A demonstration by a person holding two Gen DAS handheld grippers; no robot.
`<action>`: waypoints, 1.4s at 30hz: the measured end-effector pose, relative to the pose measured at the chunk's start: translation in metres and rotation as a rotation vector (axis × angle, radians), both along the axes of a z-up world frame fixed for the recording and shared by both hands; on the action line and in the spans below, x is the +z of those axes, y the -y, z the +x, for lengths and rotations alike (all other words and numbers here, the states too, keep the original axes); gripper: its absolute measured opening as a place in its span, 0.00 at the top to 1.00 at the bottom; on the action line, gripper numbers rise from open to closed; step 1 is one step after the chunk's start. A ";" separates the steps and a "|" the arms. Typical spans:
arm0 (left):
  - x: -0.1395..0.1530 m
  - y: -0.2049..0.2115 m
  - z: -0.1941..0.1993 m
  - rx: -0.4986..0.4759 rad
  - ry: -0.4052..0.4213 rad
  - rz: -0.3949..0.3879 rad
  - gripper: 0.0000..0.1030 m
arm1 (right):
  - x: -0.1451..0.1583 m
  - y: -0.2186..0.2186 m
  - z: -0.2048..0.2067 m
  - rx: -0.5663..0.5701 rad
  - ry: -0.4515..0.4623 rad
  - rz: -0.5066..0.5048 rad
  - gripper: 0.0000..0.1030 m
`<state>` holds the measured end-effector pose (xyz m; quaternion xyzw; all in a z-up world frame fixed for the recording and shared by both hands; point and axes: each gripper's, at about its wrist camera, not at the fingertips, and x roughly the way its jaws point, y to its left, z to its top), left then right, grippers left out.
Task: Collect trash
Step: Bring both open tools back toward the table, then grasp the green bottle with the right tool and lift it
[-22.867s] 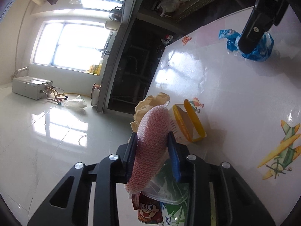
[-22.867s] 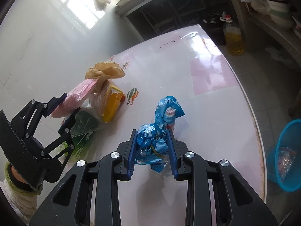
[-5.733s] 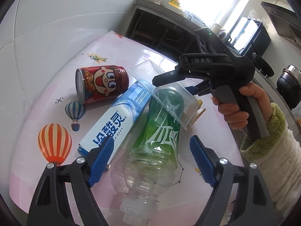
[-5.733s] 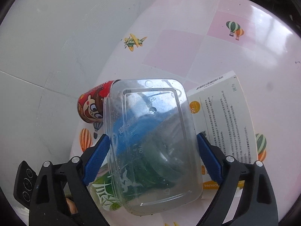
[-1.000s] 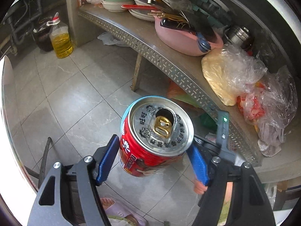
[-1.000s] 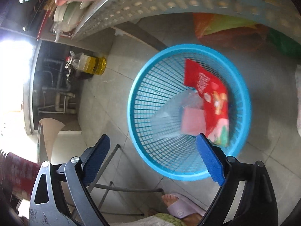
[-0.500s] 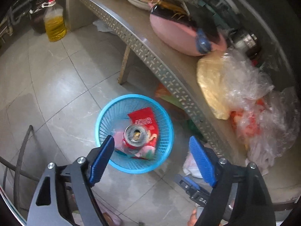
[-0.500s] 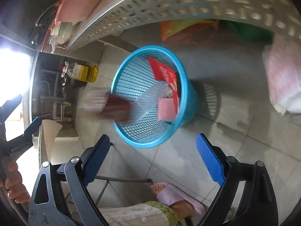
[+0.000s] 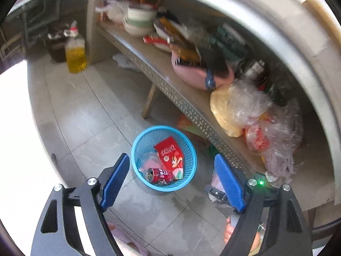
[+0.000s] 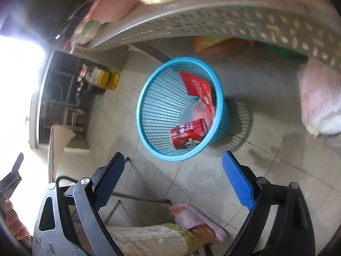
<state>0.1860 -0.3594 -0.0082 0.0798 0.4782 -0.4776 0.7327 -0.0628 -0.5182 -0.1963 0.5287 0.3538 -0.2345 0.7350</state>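
A blue mesh trash basket (image 9: 136, 147) stands on the tiled floor beside a metal shelf; it also shows in the right wrist view (image 10: 149, 98). A red drink can (image 9: 159, 176) lies on its side in it, seen in the right wrist view too (image 10: 188, 132), next to a red snack packet (image 9: 169, 154) and clear plastic. My left gripper (image 9: 171, 180) is open and empty, high above the basket. My right gripper (image 10: 172, 182) is open and empty, also above the basket, nearer its front rim.
A perforated metal shelf (image 9: 170, 85) holds bowls, a pink basin (image 9: 191, 74) and plastic bags (image 9: 251, 111). A bottle of yellow oil (image 9: 75, 53) stands on the floor. A foot in a purple slipper (image 10: 191, 219) and a stool frame are below the right gripper.
A second ago my left gripper held the red can. It opened, and the can dropped into the basket and now lies on its side there. Both grippers have drawn back a little.
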 end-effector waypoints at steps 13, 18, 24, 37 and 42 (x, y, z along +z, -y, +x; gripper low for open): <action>0.045 -0.223 -0.037 0.277 0.205 -0.151 0.23 | 0.119 -0.069 0.053 0.317 0.118 -0.288 0.14; 0.045 -0.308 -0.057 0.437 0.322 -0.145 0.23 | 0.158 -0.113 0.091 0.503 0.214 -0.304 0.14; 0.041 -0.400 -0.076 0.613 0.395 -0.150 0.23 | 0.172 -0.189 0.154 0.764 0.310 -0.175 0.14; -0.018 -0.504 -0.058 0.816 0.198 -0.183 0.23 | 0.153 -0.394 0.279 1.216 0.209 0.147 0.14; -0.035 -0.499 -0.056 0.780 0.106 -0.246 0.23 | 0.142 -0.437 0.296 1.288 0.126 0.109 0.14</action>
